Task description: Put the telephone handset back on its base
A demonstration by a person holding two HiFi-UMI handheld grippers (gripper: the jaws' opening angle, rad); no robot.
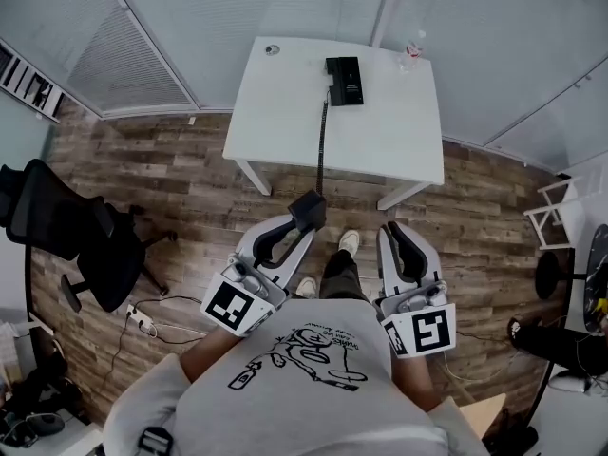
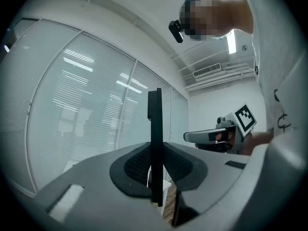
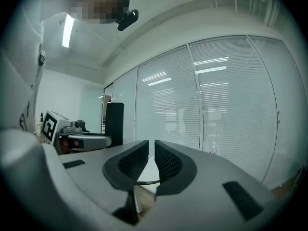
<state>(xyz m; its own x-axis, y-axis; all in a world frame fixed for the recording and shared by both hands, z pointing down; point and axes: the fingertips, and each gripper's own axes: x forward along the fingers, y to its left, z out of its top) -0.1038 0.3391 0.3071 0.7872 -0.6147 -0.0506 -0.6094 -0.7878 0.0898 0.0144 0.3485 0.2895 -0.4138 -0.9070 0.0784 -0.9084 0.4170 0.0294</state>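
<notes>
The left tongs are clamping the handset, well apart from its base on the desk. The right tongs are sitting nearly closed, empty. The carry-over step is likely pending, needing alignment.

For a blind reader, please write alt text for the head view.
The left gripper holds a black telephone handset, whose cord runs to the base on a white table ahead. The right gripper is empty.

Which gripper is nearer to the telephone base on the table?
Left. The left gripper, shut on the handset, is in front of the base, off the table; the right gripper is farther back, rightward.
</notes>
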